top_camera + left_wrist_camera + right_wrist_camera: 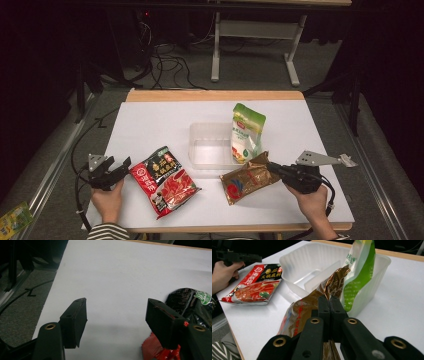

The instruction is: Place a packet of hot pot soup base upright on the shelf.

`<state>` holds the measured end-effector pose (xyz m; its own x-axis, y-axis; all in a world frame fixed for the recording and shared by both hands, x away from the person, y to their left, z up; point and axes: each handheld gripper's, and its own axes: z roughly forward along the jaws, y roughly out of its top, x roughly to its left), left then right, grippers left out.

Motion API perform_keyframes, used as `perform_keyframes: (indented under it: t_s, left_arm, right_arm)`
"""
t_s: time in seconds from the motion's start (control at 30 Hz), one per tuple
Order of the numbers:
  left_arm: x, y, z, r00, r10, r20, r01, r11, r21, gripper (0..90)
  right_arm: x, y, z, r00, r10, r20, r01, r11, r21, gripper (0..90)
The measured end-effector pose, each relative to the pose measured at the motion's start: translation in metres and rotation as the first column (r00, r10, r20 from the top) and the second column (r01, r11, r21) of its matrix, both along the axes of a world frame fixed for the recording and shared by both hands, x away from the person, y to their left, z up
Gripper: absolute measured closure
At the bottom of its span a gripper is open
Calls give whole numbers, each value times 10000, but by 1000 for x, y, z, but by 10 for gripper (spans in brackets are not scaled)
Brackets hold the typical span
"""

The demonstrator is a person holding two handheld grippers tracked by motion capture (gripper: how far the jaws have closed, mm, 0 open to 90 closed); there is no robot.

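Observation:
My right gripper (pixel 274 169) (pixel 329 302) is shut on the edge of a brown-gold sauce pouch (pixel 247 181) (pixel 312 307), which hangs tilted just in front of a clear plastic tray (pixel 210 145) (pixel 307 267). A green-and-white pouch (pixel 246 132) (pixel 359 272) leans upright in the tray's right side. A red-and-black pouch (pixel 164 180) (pixel 253 287) (pixel 192 300) lies flat on the white table. Beside its left edge my left gripper (pixel 120 167) (pixel 116 315) stands open, with bare table between its jaws.
The white table top (pixel 150 125) has a wooden far edge (pixel 215 95). Cables and a white frame stand on the floor beyond. A small yellow-green packet (pixel 14 217) lies on the floor at the lower left.

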<state>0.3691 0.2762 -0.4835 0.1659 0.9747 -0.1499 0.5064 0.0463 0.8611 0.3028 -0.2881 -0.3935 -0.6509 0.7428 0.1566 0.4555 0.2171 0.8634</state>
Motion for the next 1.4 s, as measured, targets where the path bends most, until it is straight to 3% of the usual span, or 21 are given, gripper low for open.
perform_keyframes:
  t_s: [0.6, 0.93, 1.4]
  left_arm:
    - [0, 0, 0, 10000, 17, 23, -17, 10000, 15, 340]
    - [0, 0, 0, 10000, 15, 32, -15, 10000, 2, 340]
    - [0, 0, 0, 10000, 6, 4, -6, 10000, 1, 340]
  right_arm:
    - [-3, 1, 18, 9987, 459, 241, -470, 9979, 445, 900]
    - [-4, 3, 27, 9977, 522, 423, -530, 9984, 181, 900]
    - [0, 5, 41, 9947, 844, 579, -880, 9941, 635, 900]
